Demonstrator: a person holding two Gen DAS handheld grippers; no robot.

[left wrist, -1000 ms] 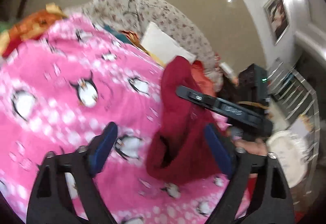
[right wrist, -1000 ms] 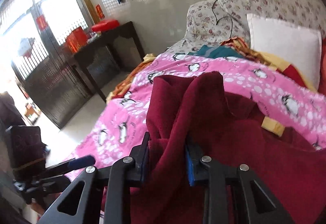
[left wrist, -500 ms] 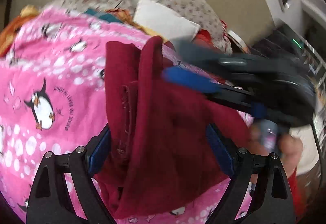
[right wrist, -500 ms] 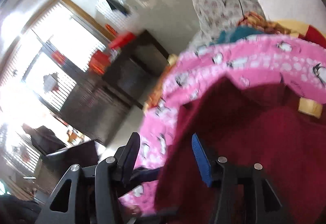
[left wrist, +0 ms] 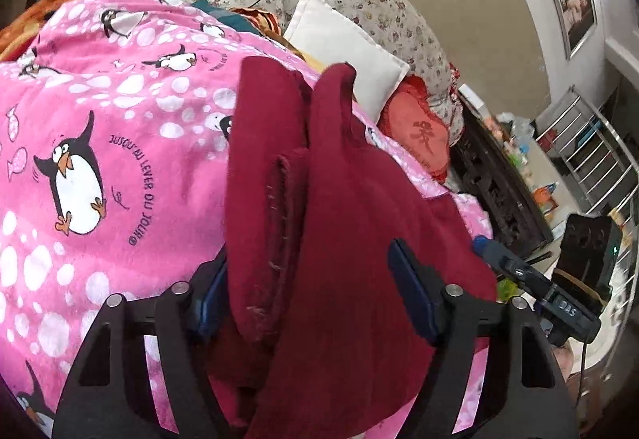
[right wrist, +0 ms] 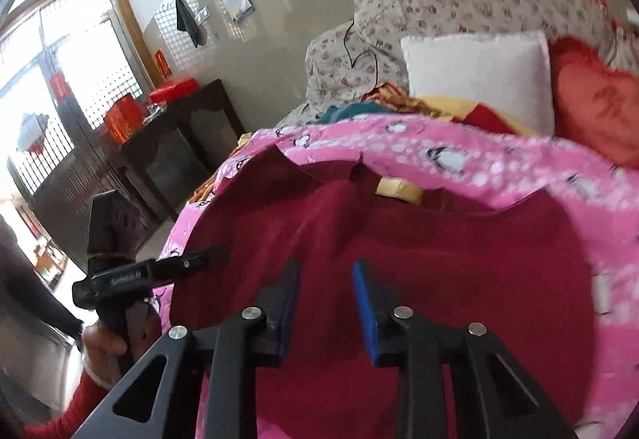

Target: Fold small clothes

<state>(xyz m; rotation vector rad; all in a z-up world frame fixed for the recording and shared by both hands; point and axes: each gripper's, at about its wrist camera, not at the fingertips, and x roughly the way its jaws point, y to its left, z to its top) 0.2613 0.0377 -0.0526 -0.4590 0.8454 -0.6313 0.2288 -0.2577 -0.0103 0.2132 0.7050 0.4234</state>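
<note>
Garment (right wrist: pixel 419 271) now lies released by right gripper (right wrist: pixel 325 305), jaws parted; left gripper (left wrist: pixel 309 293) seemingly straddles it, spread wide.

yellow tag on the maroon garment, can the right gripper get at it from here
Probably yes: the right gripper is open above the maroon garment, and the yellow tag lies uncovered straight ahead, with only cloth between.

Maroon garment (left wrist: pixel 351 223) near end cut by bottom edge; left tool (left wrist: pixel 315 299) left pad half-hidden behind fold.
</note>
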